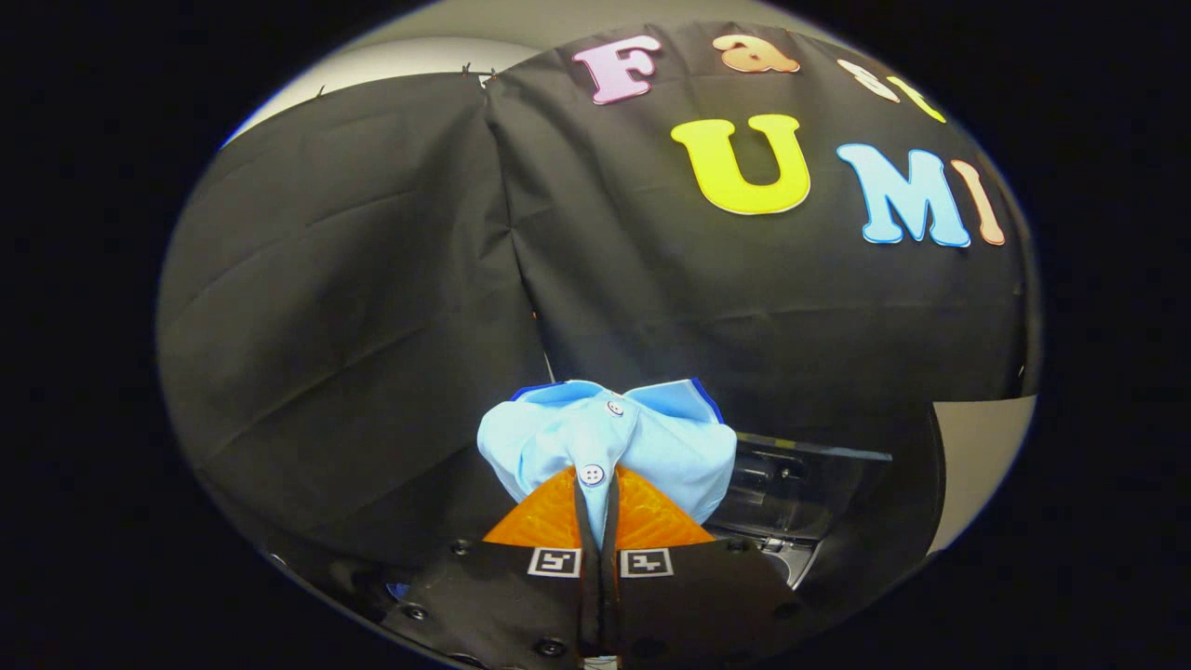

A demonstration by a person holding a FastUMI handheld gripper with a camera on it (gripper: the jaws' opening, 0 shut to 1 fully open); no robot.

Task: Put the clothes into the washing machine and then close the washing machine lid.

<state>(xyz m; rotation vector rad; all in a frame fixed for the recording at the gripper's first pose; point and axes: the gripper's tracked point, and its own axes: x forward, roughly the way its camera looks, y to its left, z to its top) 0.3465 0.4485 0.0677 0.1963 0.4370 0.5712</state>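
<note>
Black cloth wall (372, 307), creased, two panels joined; pale wall (982, 456) beside it.

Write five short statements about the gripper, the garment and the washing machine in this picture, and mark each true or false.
1. The hand-held gripper is shut on a light blue buttoned shirt with dark blue trim. True.
2. The shirt lies flat on a table. False: it is bunched up between the fingers, held up in front of the black cloth wall.
3. White buttons show on the shirt. True.
4. The dark washing machine sits beyond the fingers, off to the side of the shirt. True.
5. The gripper's fingers are spread wide apart. False: they stand close together with cloth pinched between them.
</note>
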